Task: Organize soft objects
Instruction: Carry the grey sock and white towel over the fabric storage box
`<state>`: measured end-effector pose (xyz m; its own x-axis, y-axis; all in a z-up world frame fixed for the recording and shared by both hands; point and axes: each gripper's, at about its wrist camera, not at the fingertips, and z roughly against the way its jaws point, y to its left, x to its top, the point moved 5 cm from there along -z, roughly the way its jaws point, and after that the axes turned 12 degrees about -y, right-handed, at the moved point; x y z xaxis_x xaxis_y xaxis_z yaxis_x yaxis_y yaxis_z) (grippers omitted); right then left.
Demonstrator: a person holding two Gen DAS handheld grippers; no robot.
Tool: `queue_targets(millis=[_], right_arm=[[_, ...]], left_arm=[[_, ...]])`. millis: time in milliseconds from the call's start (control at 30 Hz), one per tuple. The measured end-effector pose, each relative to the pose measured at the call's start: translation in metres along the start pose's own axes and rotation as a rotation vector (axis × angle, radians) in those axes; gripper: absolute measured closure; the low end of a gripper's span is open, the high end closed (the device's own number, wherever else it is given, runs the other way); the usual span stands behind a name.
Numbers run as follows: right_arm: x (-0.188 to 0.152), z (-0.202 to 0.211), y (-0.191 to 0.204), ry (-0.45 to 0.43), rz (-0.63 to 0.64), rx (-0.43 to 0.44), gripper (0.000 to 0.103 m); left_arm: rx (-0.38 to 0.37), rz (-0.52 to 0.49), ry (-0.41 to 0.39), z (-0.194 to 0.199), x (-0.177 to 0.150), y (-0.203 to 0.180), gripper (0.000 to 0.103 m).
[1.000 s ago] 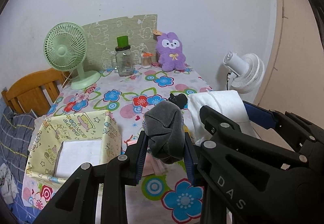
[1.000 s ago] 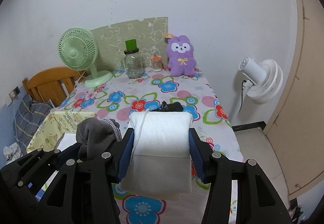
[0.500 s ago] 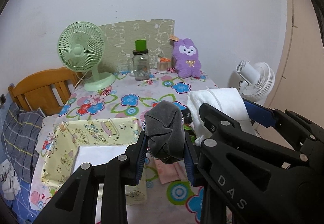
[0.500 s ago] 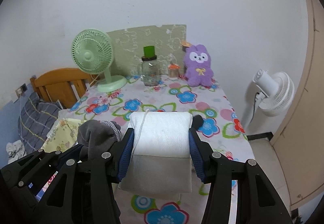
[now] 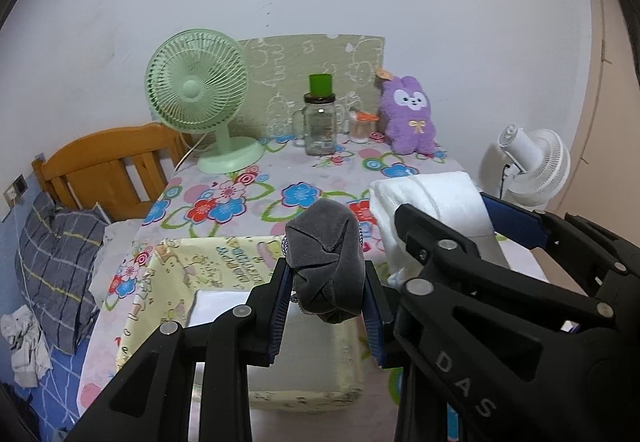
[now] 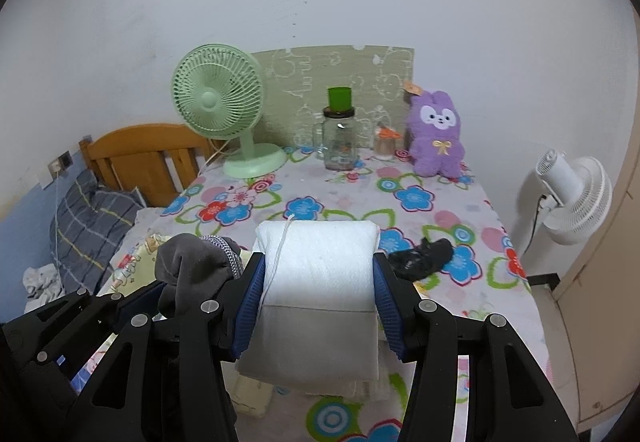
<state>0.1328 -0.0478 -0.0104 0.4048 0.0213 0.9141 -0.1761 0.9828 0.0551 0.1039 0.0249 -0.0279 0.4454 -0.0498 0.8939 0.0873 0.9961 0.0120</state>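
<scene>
- Gripping a balled-up grey sock (image 5: pixel 326 262), the left gripper (image 5: pixel 326 316) has both fingers pressed into the fabric and holds it above a yellow fabric bin (image 5: pixel 168 282) with cartoon print.
- The right gripper (image 6: pixel 318 306), just beside it, is clamped on a folded white towel (image 6: pixel 318 282) held above the table.
- The bin appears to hold something white already; what it is cannot be told.
- Judging from this, sorting is midway: two items are in hand, not yet dropped, and a black sock (image 6: pixel 422 256) lies loose on the flowered tablecloth (image 6: pixel 420 198).
- A purple plush bunny (image 6: pixel 436 132) sits upright at the back.
- White letters "DAS" show on the right gripper's body; the bin's lettering is unreadable.
</scene>
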Motion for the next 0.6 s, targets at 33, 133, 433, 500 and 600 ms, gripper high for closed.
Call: queue_targets(millis=[33, 133, 433, 500, 600], right_arm=[[0.000, -0.002, 0.003, 0.002, 0.002, 0.005, 0.047], [-0.001, -0.011, 0.014, 0.014, 0.006, 0.026, 0.047], [-0.011, -0.036, 0.048, 0.069, 0.028, 0.090, 0.047], [-0.014, -0.042, 0.055, 0.081, 0.027, 0.105, 0.047], [-0.018, -0.050, 0.063, 0.100, 0.022, 0.118, 0.047]], left_arm=[[0.007, 0.003, 0.002, -0.002, -0.001, 0.005, 0.069], [0.029, 0.006, 0.006, -0.007, -0.003, 0.018, 0.069], [0.085, 0.022, 0.052, -0.022, -0.019, 0.055, 0.069], [0.097, 0.021, 0.063, -0.025, -0.023, 0.064, 0.069], [0.106, 0.027, 0.075, -0.029, -0.028, 0.072, 0.069]])
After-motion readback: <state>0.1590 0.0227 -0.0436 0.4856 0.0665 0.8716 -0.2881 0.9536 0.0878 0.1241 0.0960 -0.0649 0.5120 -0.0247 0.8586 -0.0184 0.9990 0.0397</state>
